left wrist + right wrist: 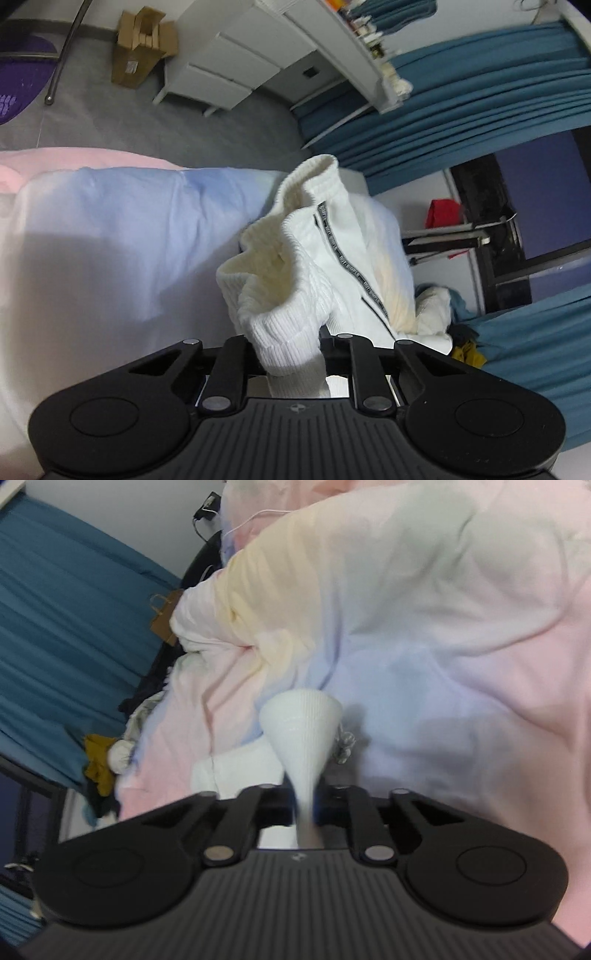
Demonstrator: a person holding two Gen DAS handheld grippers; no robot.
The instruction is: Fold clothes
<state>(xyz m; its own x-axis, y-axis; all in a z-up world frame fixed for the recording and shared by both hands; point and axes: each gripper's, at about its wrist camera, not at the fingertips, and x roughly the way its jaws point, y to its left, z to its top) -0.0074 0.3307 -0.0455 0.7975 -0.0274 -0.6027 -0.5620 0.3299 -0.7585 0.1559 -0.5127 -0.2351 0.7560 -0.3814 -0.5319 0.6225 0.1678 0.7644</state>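
Fold barely begun: your left tongs [291,354] pinch the jacket [332,258] hem; right tongs [304,805] pinch its cuff [301,723]; nothing folded yet.

White ribbed zip garment [295,280], bunched & lifted off pastel bedding, cuff [301,720] fanned out

Left claw [291,354] clamped, right claw [304,812] clamped (both angled downward)

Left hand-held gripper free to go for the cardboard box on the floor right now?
Probably not. The left hand-held gripper is shut on the white knit garment, bunched right in front of it, and the cardboard box sits far off on the floor past the bed.
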